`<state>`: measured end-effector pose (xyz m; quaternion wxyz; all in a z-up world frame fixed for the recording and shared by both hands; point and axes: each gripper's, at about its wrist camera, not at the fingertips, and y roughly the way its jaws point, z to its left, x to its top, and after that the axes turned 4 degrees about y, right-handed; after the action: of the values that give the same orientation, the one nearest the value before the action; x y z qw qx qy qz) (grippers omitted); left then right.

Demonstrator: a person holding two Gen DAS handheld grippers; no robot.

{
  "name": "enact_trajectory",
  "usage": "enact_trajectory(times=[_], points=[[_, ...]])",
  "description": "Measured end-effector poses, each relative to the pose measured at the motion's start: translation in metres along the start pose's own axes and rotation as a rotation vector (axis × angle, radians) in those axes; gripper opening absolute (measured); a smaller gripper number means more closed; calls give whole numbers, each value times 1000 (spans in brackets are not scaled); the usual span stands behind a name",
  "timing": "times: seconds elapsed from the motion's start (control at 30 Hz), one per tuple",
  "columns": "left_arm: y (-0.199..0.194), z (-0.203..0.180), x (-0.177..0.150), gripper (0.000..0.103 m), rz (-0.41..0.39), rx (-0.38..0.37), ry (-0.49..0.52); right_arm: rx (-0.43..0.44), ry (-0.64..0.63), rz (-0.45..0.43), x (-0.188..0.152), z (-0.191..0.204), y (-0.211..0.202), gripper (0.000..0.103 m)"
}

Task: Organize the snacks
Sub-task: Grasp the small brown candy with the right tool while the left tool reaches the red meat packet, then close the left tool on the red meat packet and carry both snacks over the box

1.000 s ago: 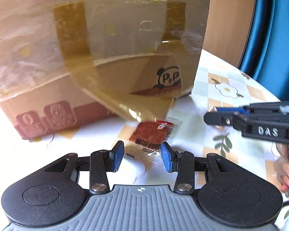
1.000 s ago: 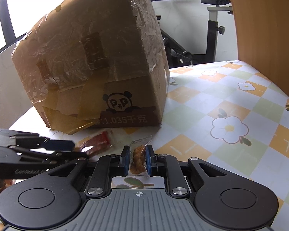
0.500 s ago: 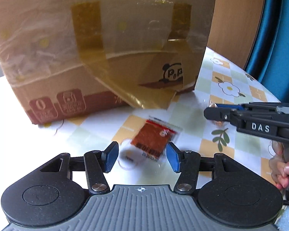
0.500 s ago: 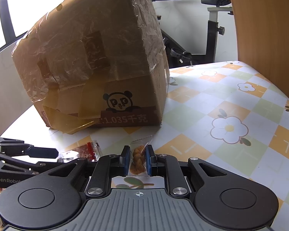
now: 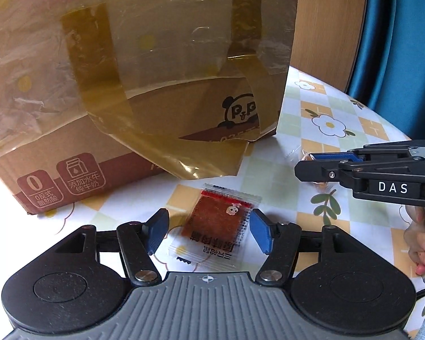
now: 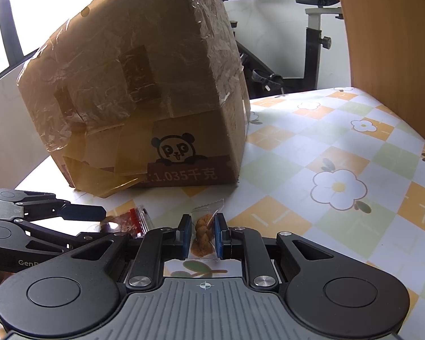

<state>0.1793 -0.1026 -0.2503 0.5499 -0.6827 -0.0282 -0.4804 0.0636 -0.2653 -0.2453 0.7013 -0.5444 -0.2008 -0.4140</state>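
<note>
A clear packet with a red-brown jerky square (image 5: pixel 216 229) lies flat on the flowered tablecloth. My left gripper (image 5: pixel 208 231) is open, its blue pads on either side of the packet and apart from it. The packet also shows in the right wrist view (image 6: pixel 130 222), beside the left gripper's finger (image 6: pixel 79 212). My right gripper (image 6: pixel 202 233) is shut on a small clear packet holding a golden twisted snack (image 6: pixel 202 233), low over the table. The right gripper shows from the side in the left wrist view (image 5: pixel 320 167).
A large taped cardboard box with a panda logo (image 5: pixel 127 70) stands just behind both packets, with loose brown tape hanging off it (image 5: pixel 184 153); it also shows in the right wrist view (image 6: pixel 144 90). A wooden chair back (image 6: pixel 388 42) and an exercise bike (image 6: pixel 311 28) stand beyond the table.
My left gripper has let go of the jerky packet, opened wide and drawn back; the packet now lies flat between its pads. My right gripper still holds the twisted snack, unmoved.
</note>
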Motion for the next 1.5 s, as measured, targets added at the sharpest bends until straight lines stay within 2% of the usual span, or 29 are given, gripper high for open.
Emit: enact_trajectory(times=[0.03,0.07,0.13,0.2,0.3,0.47,0.8,0.97,1.1,1.3,1.5], points=[[-1,0,-1,63,-5,-2,2,0,0,0,0,0,0,16],[-2,-1,-1,49,-12,-10,6,0,1,0,0,0,0,16],[-6,-1,-3,43,-18,-27,12,0,4,-2,0,0,0,16],[-12,-2,-7,42,-32,-33,-5,0,8,-3,0,-1,0,16],[-22,-1,-14,42,-46,2,-37,3,12,-4,0,-1,0,16],[-38,5,-18,42,-69,19,-96,-3,5,1,0,1,1,16],[-65,12,-18,42,-94,18,-107,-37,-27,32,5,6,-3,16],[-81,18,-22,42,-116,28,-142,-49,-48,9,15,13,-21,16],[-99,25,-24,42,-148,55,-155,-51,-69,-33,33,18,-41,16],[-135,41,-8,42,-253,103,-182,-30,-129,-123,75,35,-69,16],[-168,50,19,42,-341,151,-135,12,-208,-196,118,59,-88,16]])
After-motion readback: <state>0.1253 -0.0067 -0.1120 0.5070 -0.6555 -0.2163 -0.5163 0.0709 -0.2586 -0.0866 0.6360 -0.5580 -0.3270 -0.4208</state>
